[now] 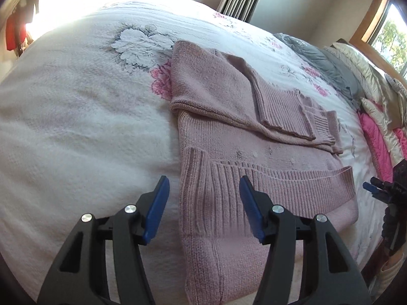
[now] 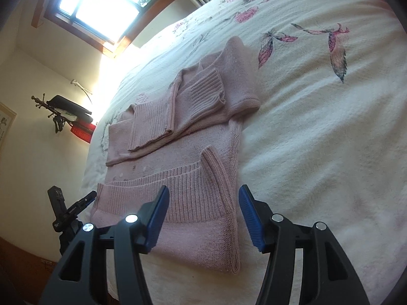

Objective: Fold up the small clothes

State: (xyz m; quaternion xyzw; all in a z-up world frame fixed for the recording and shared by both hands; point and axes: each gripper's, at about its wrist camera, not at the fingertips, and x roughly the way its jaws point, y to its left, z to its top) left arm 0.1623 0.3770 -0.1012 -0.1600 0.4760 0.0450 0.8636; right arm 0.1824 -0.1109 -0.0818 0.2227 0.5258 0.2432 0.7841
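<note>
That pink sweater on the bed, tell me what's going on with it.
A person is folding the pink sweater on the floral bedspread with two handheld grippers. Its sleeves are already folded across the body. Both the left gripper and right gripper are open near its near edge, holding nothing.

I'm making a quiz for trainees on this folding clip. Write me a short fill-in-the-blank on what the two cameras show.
1. The sweater is coloured ____.
2. It lies on a bedspread printed with ____.
3. The left gripper and right gripper are both ____ and hold nothing.
4. Both sleeves are folded ____ the sweater's body.

Missing words: pink; flowers; open; over
</note>
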